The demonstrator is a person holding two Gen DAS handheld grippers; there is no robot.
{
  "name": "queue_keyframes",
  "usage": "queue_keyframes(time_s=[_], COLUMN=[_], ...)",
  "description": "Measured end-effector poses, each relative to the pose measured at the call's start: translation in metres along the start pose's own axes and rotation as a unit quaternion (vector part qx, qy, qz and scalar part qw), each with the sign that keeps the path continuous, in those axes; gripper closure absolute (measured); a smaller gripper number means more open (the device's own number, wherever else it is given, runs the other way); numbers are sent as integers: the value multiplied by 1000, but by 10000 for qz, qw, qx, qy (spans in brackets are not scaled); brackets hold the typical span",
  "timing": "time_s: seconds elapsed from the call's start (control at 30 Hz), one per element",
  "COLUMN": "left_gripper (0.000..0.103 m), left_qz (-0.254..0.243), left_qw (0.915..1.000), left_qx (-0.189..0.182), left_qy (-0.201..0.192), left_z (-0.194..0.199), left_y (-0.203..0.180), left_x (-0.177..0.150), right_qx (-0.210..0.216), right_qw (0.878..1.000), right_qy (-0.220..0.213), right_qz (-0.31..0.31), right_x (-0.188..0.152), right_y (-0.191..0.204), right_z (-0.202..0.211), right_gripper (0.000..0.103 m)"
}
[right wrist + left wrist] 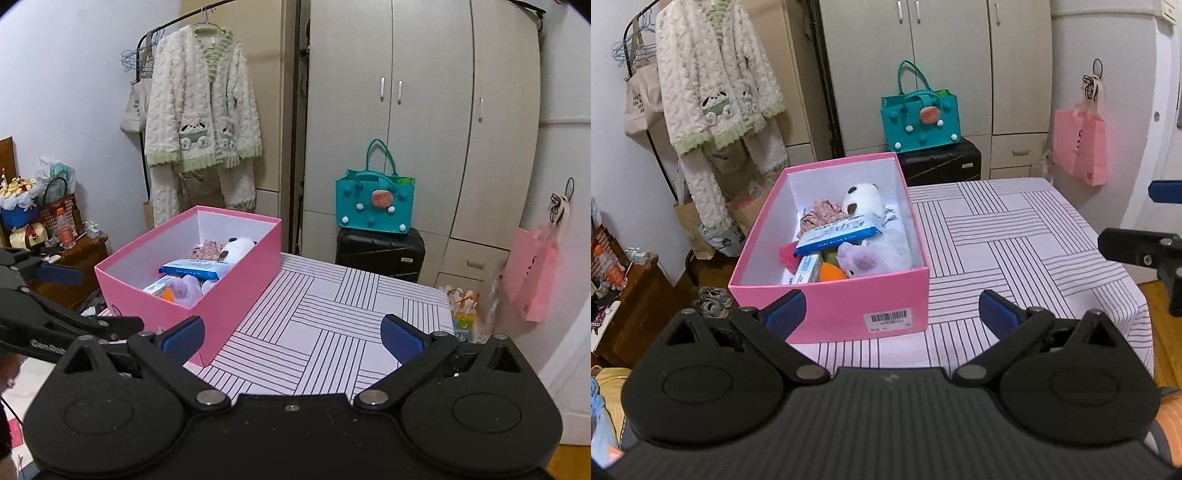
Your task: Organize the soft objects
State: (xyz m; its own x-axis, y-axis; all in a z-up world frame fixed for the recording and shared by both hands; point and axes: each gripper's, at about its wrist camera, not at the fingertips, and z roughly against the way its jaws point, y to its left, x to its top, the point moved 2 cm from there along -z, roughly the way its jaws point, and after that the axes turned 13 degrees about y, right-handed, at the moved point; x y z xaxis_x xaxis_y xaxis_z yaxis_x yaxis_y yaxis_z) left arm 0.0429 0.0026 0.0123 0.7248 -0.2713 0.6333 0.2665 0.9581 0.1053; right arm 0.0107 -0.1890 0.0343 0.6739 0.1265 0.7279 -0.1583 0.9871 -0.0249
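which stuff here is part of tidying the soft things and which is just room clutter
Part of the job:
pink box
panda plush
purple plush
wet wipes pack
left gripper, open
right gripper, open

Just lying about:
teal bag
black suitcase
pink bag
fleece robe

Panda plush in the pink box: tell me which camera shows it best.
The left wrist view. It looks down into the box, so the panda plush shows its white body and black patches at the far end. The right wrist view sees it lower and smaller, partly hidden behind the blue wipes pack.
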Motion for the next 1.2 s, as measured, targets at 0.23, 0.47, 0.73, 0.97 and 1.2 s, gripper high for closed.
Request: queue_keyframes(time_s=[0.23, 0.47, 0.73, 0.97, 1.2], left_gripper=[2, 2, 2, 2, 2], left_qz=[9, 153, 241, 234, 264], left_qw=[9996, 9993, 9984, 9971, 9951], left_qx=[152, 115, 30, -111, -115], left_qy=[-221, -333, -511, -720, -943], left_z=[3, 1, 0, -2, -4], left_y=[-8, -8, -10, -12, -12], left_x=[-8, -17, -27, -31, -31], right_qx=[-160, -419, -763, -681, -720], right_qw=[9998, 9988, 9959, 9951, 9946], right_qy=[-131, -219, -372, -501, -536], right_qz=[-60, -123, -300, -511, -515], right_x=[-16, -24, -38, -46, -49], right_y=[9, 13, 11, 0, 0], right_z=[3, 0, -1, 0, -4], right_gripper=[0, 0, 0, 0, 0])
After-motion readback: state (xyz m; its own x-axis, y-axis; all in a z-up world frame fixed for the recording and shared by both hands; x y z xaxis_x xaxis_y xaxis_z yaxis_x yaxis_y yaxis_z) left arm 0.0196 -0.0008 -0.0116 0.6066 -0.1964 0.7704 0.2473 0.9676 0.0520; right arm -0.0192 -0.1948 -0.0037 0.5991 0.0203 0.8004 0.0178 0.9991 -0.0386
